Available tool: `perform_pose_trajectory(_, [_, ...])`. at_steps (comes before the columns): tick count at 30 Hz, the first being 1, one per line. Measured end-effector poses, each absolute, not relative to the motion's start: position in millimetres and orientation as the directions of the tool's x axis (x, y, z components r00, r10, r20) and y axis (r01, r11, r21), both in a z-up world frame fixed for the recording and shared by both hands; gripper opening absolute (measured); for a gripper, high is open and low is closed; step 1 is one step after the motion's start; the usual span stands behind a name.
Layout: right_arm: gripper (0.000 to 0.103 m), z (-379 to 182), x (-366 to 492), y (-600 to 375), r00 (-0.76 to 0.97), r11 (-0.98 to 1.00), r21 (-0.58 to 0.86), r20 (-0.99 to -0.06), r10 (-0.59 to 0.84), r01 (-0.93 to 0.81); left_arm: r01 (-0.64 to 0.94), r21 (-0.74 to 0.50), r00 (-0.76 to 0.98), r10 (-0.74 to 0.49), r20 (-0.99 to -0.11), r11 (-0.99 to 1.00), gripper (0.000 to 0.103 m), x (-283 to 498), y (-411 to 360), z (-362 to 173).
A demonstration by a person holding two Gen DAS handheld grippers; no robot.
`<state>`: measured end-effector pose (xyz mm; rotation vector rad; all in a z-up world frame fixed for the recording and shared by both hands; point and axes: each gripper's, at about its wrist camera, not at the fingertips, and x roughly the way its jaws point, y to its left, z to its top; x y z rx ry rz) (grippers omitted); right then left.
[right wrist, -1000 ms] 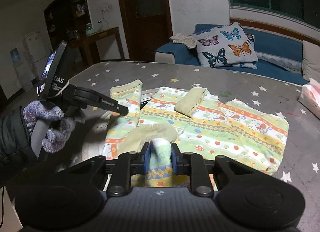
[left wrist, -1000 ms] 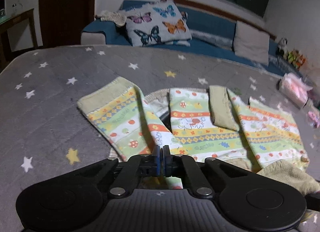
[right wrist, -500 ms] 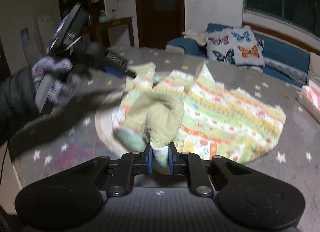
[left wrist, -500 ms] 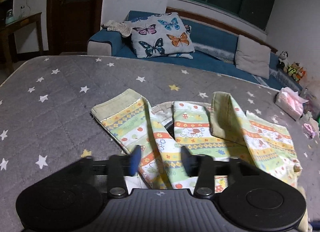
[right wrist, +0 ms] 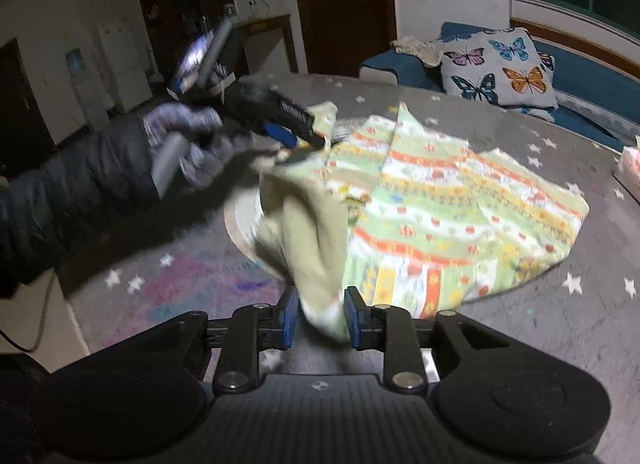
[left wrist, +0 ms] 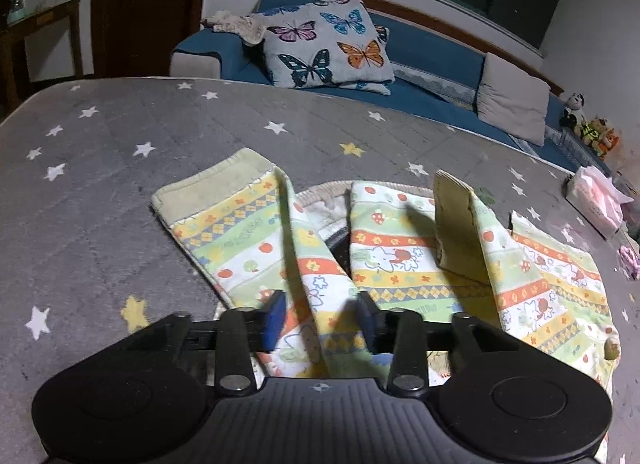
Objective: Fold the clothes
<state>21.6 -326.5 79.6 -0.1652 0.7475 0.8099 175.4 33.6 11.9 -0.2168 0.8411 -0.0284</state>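
A child's pyjama garment with green, yellow and orange bands lies spread on the grey star-print bed cover. One olive-cuffed limb points to the far left, and another olive cuff stands folded up in the middle. My left gripper hovers open just above the garment's near edge. In the right wrist view, which is blurred, my right gripper is shut on an olive cuff raised off the garment. The left gripper shows there too, in a gloved hand.
A blue sofa with a butterfly cushion and a grey cushion runs behind the bed. A pink tissue pack sits at the bed's right edge. A wooden table stands far left. Bare cover lies left of the garment.
My left gripper opened, let go of the garment's near edge and drew back upward. My right gripper lifted the olive cuff and swung it leftward over the garment.
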Motion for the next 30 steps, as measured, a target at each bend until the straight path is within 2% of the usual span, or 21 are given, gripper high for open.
perform_pose_trajectory(1, [0.031, 81.9, 21.9, -327.8, 0.447, 0.687, 0.147, -0.661, 0.604, -0.711, -0.055, -0.203, 0.667, -0.115, -0.736, 0.978, 0.021, 174.9, 33.3, 11.6])
perform_pose_trajectory(4, [0.035, 82.9, 46.7, -317.6, 0.470, 0.704, 0.131, -0.658, 0.589, -0.698, -0.037, -0.205, 0.667, -0.129, -0.734, 0.978, 0.010, 173.6, 32.4, 10.9])
perform_pose_trajectory(7, [0.040, 83.2, 74.2, -305.7, 0.497, 0.723, 0.111, -0.655, 0.569, -0.682, -0.023, -0.208, 0.677, -0.138, -0.723, 0.978, 0.010, 170.8, 32.4, 16.8])
perform_pose_trajectory(11, [0.041, 83.6, 110.9, -289.9, 0.533, 0.748, 0.084, -0.650, 0.542, -0.659, -0.013, -0.206, 0.692, -0.140, -0.708, 0.979, 0.012, 170.9, 35.2, 25.9])
perform_pose_trajectory(14, [0.043, 83.9, 138.4, -278.0, 0.559, 0.765, 0.063, -0.645, 0.521, -0.640, -0.020, -0.192, 0.701, -0.123, -0.702, 0.981, 0.037, 175.9, 38.3, 30.1])
perform_pose_trajectory(15, [0.046, 84.0, 147.6, -274.0, 0.568, 0.771, 0.057, -0.643, 0.514, -0.634, -0.025, -0.183, 0.704, -0.113, -0.702, 0.983, 0.050, 178.7, 38.8, 30.6])
perform_pose_trajectory(16, [0.048, 81.8, 156.6, -269.2, 0.570, 0.775, 0.052, -0.646, 0.508, -0.630, -0.030, -0.174, 0.706, -0.103, -0.701, 0.984, 0.052, 181.6, 39.4, 31.1])
perform_pose_trajectory(20, [0.050, 66.1, 190.6, -252.4, 0.566, 0.785, 0.060, -0.660, 0.494, -0.616, -0.037, -0.161, 0.689, -0.092, -0.719, 0.986, 0.052, 199.2, 38.2, 25.0])
perform_pose_trajectory(23, [0.050, 53.5, 214.0, -241.7, 0.556, 0.794, 0.074, -0.675, 0.486, -0.603, -0.027, -0.145, 0.674, -0.089, -0.734, 0.989, 0.049, 210.8, 32.9, 18.6])
perform_pose_trajectory(25, [0.051, 44.8, 227.7, -236.2, 0.549, 0.800, 0.086, -0.684, 0.481, -0.594, -0.020, -0.137, 0.660, -0.090, -0.746, 0.990, 0.030, 217.4, 29.3, 13.7])
perform_pose_trajectory(28, [0.048, 34.1, 240.4, -230.7, 0.560, 0.812, 0.066, -0.691, 0.457, -0.580, -0.022, -0.128, 0.655, -0.083, -0.751, 0.991, 0.010, 221.0, 26.4, 9.3])
perform_pose_trajectory(29, [0.043, 30.9, 243.5, -229.2, 0.556, 0.813, 0.068, -0.696, 0.454, -0.578, -0.027, -0.137, 0.656, -0.086, -0.750, 0.990, 0.008, 219.5, 28.0, 10.0])
perform_pose_trajectory(30, [0.024, 29.2, 244.1, -229.6, 0.553, 0.813, 0.070, -0.700, 0.453, -0.577, -0.031, -0.145, 0.657, -0.089, -0.749, 0.989, 0.005, 217.9, 29.6, 10.7])
